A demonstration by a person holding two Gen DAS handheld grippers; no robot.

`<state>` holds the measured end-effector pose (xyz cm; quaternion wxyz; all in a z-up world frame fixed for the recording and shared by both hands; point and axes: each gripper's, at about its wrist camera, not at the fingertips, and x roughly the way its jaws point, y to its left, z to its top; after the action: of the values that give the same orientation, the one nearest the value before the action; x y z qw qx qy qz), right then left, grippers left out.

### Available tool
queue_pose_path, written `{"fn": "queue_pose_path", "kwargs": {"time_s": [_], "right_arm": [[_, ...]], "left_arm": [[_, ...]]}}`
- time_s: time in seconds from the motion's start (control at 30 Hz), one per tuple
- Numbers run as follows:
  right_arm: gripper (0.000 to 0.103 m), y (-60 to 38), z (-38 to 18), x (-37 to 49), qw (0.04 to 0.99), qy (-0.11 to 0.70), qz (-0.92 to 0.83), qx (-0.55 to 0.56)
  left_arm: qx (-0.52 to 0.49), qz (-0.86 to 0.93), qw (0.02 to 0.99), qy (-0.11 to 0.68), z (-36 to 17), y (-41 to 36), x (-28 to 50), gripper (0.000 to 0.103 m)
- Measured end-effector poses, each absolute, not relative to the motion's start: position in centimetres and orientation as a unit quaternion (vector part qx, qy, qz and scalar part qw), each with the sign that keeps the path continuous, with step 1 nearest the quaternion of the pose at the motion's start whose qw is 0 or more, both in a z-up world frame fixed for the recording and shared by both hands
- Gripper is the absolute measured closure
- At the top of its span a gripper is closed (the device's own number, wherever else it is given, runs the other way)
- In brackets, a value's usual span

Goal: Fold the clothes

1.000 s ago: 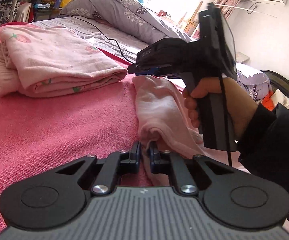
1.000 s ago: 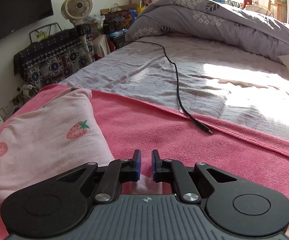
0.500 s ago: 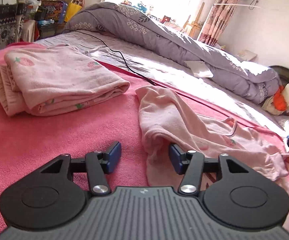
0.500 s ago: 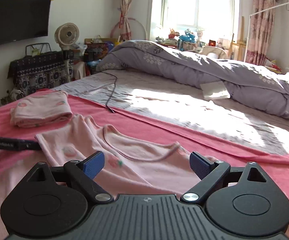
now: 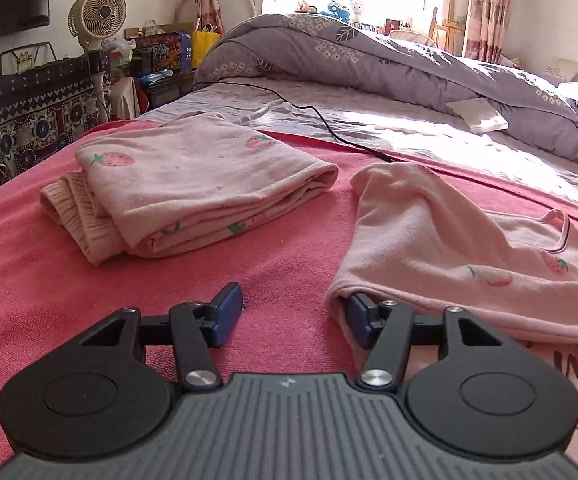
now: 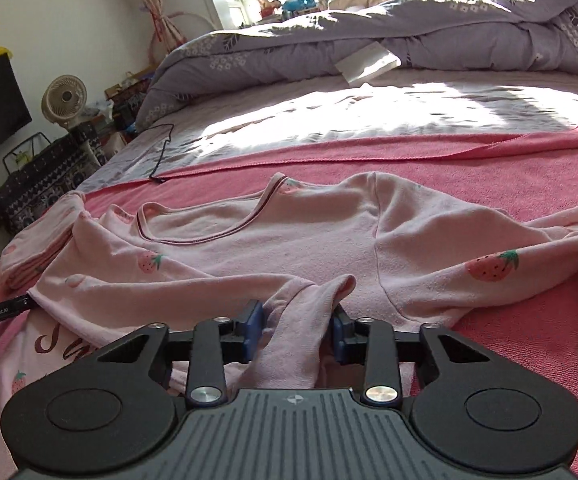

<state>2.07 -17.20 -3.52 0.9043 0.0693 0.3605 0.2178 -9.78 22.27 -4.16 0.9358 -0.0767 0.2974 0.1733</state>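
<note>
The pale pink shirt (image 6: 289, 240) printed with strawberries lies spread and rumpled on the pink towel (image 6: 469, 168), neckline trimmed in a dark line, dark pink lettering across its near left part; a bunched fold of it rises between the fingers of the right gripper (image 6: 298, 326), whose jaws stand apart with the cloth loose in the gap, not clamped. In the left wrist view the left gripper (image 5: 294, 315) is spread wide over the towel; its right pad (image 5: 359, 320) is tucked under the shirt's (image 5: 449, 240) near edge, its left pad over bare towel. Ahead and left of that gripper lies a folded pink garment (image 5: 193, 184) with the same strawberry print; a black cable (image 5: 329, 128) trails beyond it.
</note>
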Motion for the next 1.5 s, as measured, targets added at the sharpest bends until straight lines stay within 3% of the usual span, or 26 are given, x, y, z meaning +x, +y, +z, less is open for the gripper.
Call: {"fn": "queue_pose_path", "kwargs": {"time_s": [0.1,0.27,0.37,0.43,0.47,0.57,0.6,0.63,0.67,0.73,0.87,1.1,1.17,1.2,1.23,1.3,1.37,1.5], "right_arm": [[0.083,-16.6,-0.9,2.5,0.923,0.310,0.212,0.081],[0.084,-15.9,5.1,-0.1,0.954,0.157,0.249,0.054],[0.083,-15.8,2.4,1.6,0.947,0.234,0.219,0.014],[0.081,-16.4,-1.7,3.9,0.921,0.339,0.193,0.004],[0.078,-16.8,-3.5,4.6,0.906,0.380,0.185,0.006],[0.069,-17.8,-4.0,3.8,0.905,0.378,0.193,0.024],[0.059,-17.8,-3.3,3.4,0.909,0.375,0.181,0.013],[0.040,-17.8,-2.5,3.0,0.914,0.370,0.169,0.002],[0.032,-17.6,-1.5,2.6,0.923,0.356,0.143,-0.021],[0.030,-16.6,0.6,2.0,0.937,0.323,0.121,-0.059],[0.025,-11.5,4.1,2.7,0.931,0.284,0.227,-0.035],[0.025,9.1,1.0,7.0,0.856,0.341,0.375,-0.105],[0.032,13.9,-0.6,7.8,0.844,0.364,0.366,-0.149],[0.061,15.2,-1.3,8.0,0.840,0.374,0.359,-0.164],[0.079,16.5,-2.0,8.2,0.836,0.382,0.351,-0.179],[0.081,17.3,-2.3,7.6,0.844,0.366,0.341,-0.195],[0.094,17.2,-1.7,7.2,0.854,0.336,0.346,-0.198],[0.095,17.2,0.1,8.8,0.870,0.312,0.354,-0.146]], "left_arm": [[-0.087,0.169,0.937,0.294,-4.1,22.6,-10.0,0.041],[-0.098,0.163,0.938,0.290,-4.1,22.8,-10.2,0.040],[-0.097,0.160,0.938,0.291,-4.2,22.8,-10.2,0.038],[-0.098,0.156,0.939,0.291,-4.2,22.8,-10.2,0.036],[-0.098,0.155,0.939,0.292,-4.2,22.8,-10.2,0.035],[-0.102,0.152,0.939,0.292,-4.2,22.8,-10.2,0.035],[-0.104,0.151,0.939,0.291,-4.2,22.9,-10.2,0.035],[-0.107,0.149,0.939,0.290,-4.2,22.9,-10.3,0.035],[-0.111,0.146,0.940,0.288,-4.2,23.0,-10.3,0.035],[-0.117,0.143,0.940,0.286,-4.2,23.2,-10.4,0.034],[-0.116,0.137,0.941,0.287,-4.2,23.0,-10.6,0.034],[-0.131,0.124,0.942,0.283,-4.2,23.4,-11.1,0.033],[-0.138,0.118,0.942,0.281,-4.3,23.6,-11.4,0.033],[-0.142,0.116,0.943,0.279,-4.3,23.7,-11.4,0.033],[-0.144,0.115,0.943,0.278,-4.3,23.8,-11.5,0.034],[-0.148,0.113,0.943,0.277,-4.3,23.9,-11.5,0.034],[-0.148,0.112,0.943,0.277,-4.3,23.8,-11.5,0.033],[-0.149,0.111,0.943,0.277,-4.3,23.8,-11.5,0.033]]}}
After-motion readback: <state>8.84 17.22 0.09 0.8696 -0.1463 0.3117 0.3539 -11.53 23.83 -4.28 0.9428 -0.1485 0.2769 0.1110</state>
